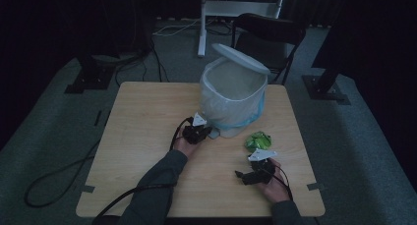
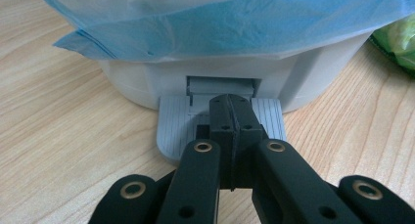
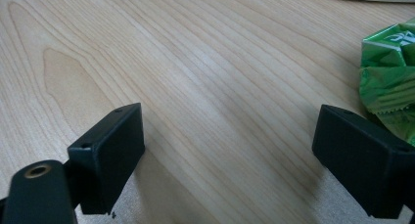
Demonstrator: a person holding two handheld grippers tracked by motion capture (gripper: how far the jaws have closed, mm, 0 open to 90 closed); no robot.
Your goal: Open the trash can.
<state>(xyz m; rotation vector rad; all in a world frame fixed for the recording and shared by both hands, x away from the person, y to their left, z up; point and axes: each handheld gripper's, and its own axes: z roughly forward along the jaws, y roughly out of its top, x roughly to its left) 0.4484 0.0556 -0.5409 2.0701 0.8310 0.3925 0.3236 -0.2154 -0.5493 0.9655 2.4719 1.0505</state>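
Observation:
A white pedal bin [image 1: 231,99] lined with a pale blue bag [image 2: 220,23] stands at the back middle of the wooden table [image 1: 142,117], its lid [image 1: 241,58] raised. My left gripper [image 1: 205,132] is shut, and in the left gripper view its closed tips [image 2: 230,104] rest on the bin's grey ribbed pedal [image 2: 171,131] with nothing between them. A crumpled green wrapper [image 1: 258,141] lies on the table right of the bin. My right gripper [image 1: 251,172] sits just in front of the wrapper, open [image 3: 230,150] over bare wood, with the wrapper [image 3: 386,72] beside its right jaw.
A dark chair [image 1: 268,33] and a white stand [image 1: 236,9] are behind the table. Cables [image 1: 54,181] trail over the floor at the left. The table's left half is bare wood.

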